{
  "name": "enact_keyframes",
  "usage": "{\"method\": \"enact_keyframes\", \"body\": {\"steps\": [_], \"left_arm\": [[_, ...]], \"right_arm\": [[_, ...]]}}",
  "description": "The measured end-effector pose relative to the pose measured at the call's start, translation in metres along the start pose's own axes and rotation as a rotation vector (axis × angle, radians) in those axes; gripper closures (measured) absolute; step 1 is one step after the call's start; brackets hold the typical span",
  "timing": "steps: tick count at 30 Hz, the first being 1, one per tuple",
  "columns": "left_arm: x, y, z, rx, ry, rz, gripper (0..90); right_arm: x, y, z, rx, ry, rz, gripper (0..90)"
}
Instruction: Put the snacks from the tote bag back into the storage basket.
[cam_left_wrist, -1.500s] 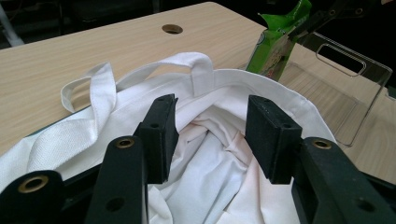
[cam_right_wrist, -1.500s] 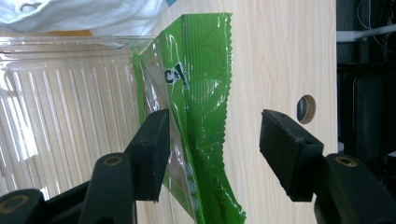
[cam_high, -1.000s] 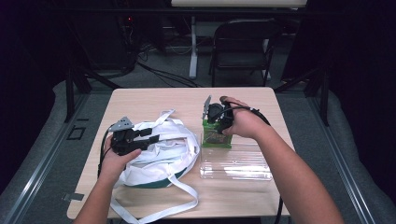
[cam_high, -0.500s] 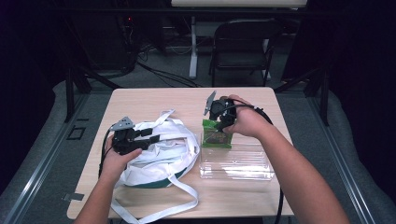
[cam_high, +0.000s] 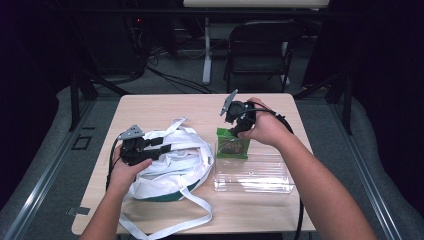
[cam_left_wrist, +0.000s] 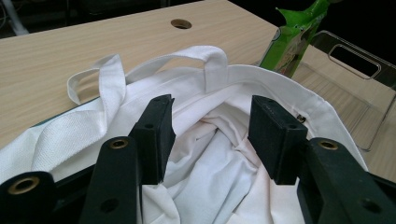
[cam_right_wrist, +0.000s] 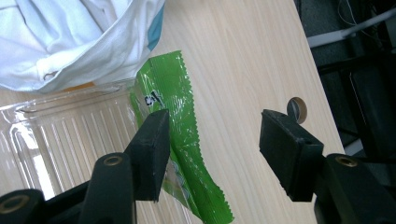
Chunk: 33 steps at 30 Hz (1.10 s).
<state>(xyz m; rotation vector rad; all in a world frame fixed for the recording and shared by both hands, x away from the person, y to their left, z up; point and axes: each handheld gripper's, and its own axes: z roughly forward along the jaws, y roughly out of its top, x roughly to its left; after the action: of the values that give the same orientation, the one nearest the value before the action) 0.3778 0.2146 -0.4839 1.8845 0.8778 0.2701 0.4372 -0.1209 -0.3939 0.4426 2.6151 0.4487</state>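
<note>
A white cloth tote bag (cam_high: 175, 162) lies open on the left half of the wooden table (cam_high: 160, 107). My left gripper (cam_high: 161, 146) hovers over its mouth, jaws open, with only white fabric (cam_left_wrist: 210, 154) between them. A green snack packet (cam_high: 232, 145) stands leaning against the far wall of a clear plastic tray (cam_high: 252, 175). My right gripper (cam_high: 234, 127) hangs just above the packet, open and holding nothing. In the right gripper view the green packet (cam_right_wrist: 170, 112) lies partly behind the left jaw, and my right gripper (cam_right_wrist: 212, 149) spans bare table beside it.
The bag's long straps (cam_high: 170, 227) trail toward the table's near edge. A cable hole (cam_right_wrist: 297, 109) is in the tabletop near the right gripper. A folding chair (cam_high: 260, 45) stands beyond the far edge. The tray (cam_left_wrist: 355, 79) sits right of the bag.
My right gripper has risen slightly and drifted to the right, off the top of the green packet. The left gripper and the bag have stayed put.
</note>
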Motion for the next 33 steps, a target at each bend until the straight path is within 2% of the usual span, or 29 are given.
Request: {"method": "enact_keyframes", "body": {"steps": [5,7,11,13,15,16,21,27,33], "left_arm": [[-0.001,0.001,-0.001,-0.003,0.005,0.003,49.6],[-0.001,0.001,-0.001,-0.004,0.01,0.002,49.5],[-0.001,0.001,-0.001,-0.005,0.007,0.001,49.5],[-0.001,0.002,-0.002,-0.004,0.0,0.002,49.5],[-0.002,0.003,-0.002,-0.011,-0.001,0.001,49.5],[-0.003,0.003,-0.002,-0.014,-0.001,0.0,49.6],[-0.005,0.004,-0.002,-0.009,-0.002,0.008,49.5],[-0.007,0.004,-0.002,-0.021,-0.022,-0.004,49.5],[-0.01,0.005,-0.002,-0.024,-0.026,0.0,49.5]], "right_arm": [[-0.001,-0.001,-0.006,-0.013,-0.005,0.038,43.7],[-0.002,-0.002,-0.011,-0.043,-0.002,0.086,44.1],[-0.003,-0.004,-0.015,-0.064,-0.007,0.121,44.8],[-0.003,-0.007,-0.02,-0.079,-0.011,0.167,46.1],[-0.003,-0.008,-0.022,-0.076,-0.015,0.178,46.2],[-0.002,-0.011,-0.025,-0.097,-0.016,0.213,46.5],[-0.001,-0.015,-0.031,-0.131,-0.018,0.261,46.5],[0.001,-0.023,-0.038,-0.175,-0.037,0.354,46.5],[0.003,-0.031,-0.042,-0.202,-0.033,0.397,46.4]]}}
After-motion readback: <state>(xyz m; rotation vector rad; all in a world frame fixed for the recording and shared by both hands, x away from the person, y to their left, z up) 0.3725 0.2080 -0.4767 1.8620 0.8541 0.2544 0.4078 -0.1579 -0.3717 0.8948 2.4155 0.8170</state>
